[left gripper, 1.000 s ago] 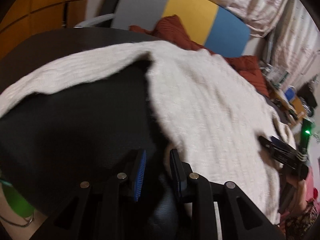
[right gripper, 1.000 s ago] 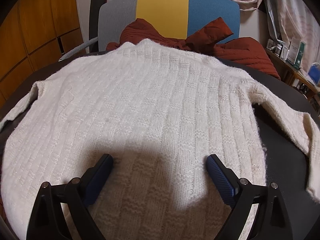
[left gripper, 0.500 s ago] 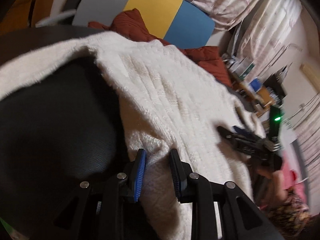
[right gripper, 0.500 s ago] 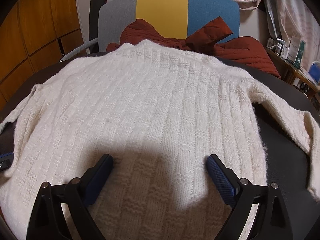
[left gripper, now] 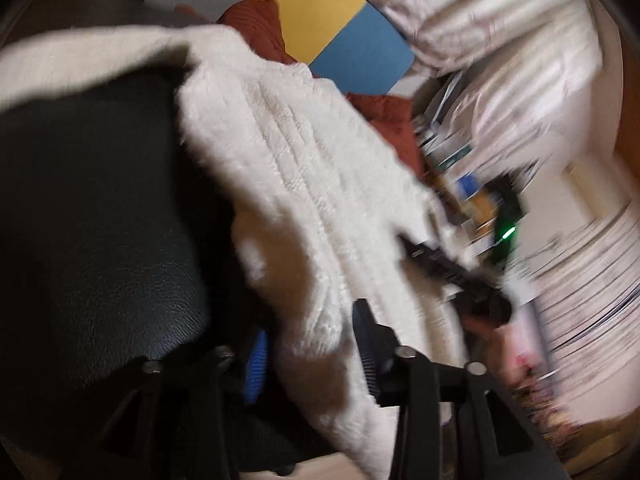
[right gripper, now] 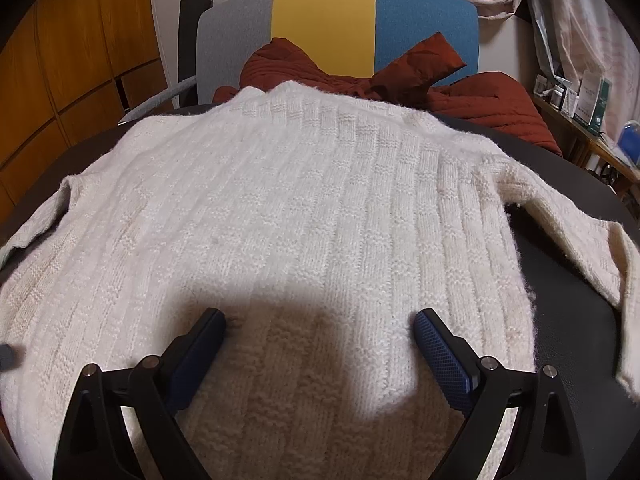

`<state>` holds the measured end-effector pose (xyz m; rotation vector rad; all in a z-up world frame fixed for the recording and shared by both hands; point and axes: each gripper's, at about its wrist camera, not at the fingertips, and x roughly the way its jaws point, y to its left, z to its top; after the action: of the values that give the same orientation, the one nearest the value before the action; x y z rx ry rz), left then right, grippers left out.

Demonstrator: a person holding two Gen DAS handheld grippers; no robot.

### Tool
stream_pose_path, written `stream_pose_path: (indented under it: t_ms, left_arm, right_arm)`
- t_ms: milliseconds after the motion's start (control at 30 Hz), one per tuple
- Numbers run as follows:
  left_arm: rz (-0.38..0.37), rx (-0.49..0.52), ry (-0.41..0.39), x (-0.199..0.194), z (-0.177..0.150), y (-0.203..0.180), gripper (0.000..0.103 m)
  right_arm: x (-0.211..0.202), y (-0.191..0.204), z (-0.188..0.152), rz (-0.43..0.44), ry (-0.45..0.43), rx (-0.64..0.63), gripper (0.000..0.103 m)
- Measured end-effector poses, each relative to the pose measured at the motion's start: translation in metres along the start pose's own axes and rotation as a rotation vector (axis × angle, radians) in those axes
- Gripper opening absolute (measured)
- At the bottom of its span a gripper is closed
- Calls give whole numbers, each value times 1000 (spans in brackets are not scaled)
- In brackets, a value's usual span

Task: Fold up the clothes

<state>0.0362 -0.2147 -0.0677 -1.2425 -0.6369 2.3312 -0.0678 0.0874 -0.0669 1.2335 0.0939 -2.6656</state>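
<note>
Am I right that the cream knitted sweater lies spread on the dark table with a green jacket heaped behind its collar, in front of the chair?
Not quite: the jacket is rust-red, not green, as the right wrist view shows. The sweater, the table and the chair are as you say.

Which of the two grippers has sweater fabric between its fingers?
The left gripper: the white sweater hem sits between its fingers. The right gripper only hovers open.

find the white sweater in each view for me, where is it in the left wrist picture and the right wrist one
Left wrist: the white sweater runs diagonally from upper left to bottom centre, its edge between the left gripper fingers.
Right wrist: the sweater lies flat across most of the picture, the open right gripper above its lower part.
Shared landmark: the yellow and blue chair back behind it.
</note>
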Motion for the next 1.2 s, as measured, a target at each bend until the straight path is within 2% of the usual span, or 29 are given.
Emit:
stream_pose_path:
  t_ms: [67, 100, 200, 233, 333, 367, 467, 500, 633, 800, 833, 867, 967, 1033, 1067, 1167, 1200]
  left_arm:
    - [85, 53, 30, 2, 5, -11, 16]
    - [86, 52, 40, -1, 8, -12, 14]
    - [100, 53, 37, -26, 29, -18, 12]
    - [129, 63, 36, -35, 36, -20, 12]
    - [242, 71, 67, -64, 50, -20, 11]
    - [277, 71, 80, -72, 53, -18, 8]
    - [423, 75, 117, -82, 44, 4, 7]
    - [414, 52, 115, -83, 38, 13, 7]
    - [260, -128, 100, -74, 16, 32, 7]
    - [239, -41, 70, -55, 10, 20, 18]
    - [235, -24, 65, -51, 9, 18, 19]
    - [231, -6, 59, -47, 7, 16, 20]
    - [219, 47, 41, -36, 3, 9, 25]
    - [228, 95, 28, -39, -1, 7, 26]
    - [234, 115, 22, -40, -3, 7, 26]
    - [283, 69, -10, -43, -5, 19, 27]
    - [285, 47, -20, -45, -5, 24, 27]
  right_arm:
    - [0, 0, 0, 0, 1, 0, 96]
    - [0, 0, 0, 0, 1, 0, 96]
    - [0, 0, 0, 1, 2, 0, 96]
    - [0, 0, 1, 2, 2, 0, 97]
    - [1, 0, 0, 5, 4, -4, 98]
    - [1, 0, 0, 5, 5, -6, 98]
    - [2, -1, 0, 5, 6, -6, 99]
    - [2, -1, 0, 6, 6, -5, 99]
    - [1, 0, 0, 5, 6, -6, 99]
    - [-2, -5, 2, 41, 1, 14, 98]
    - [-10, -9, 2, 59, -18, 29, 88]
    - [-23, -14, 2, 77, -50, 48, 84]
    - [-76, -41, -2, 87, -142, 110, 86]
    - [-98, -68, -17, 51, -117, 151, 94]
    - [-109, -81, -24, 34, -105, 171, 94]
    - [-125, -116, -54, 19, -44, 268, 93]
    - [-126, -125, -66, 28, -26, 307, 87]
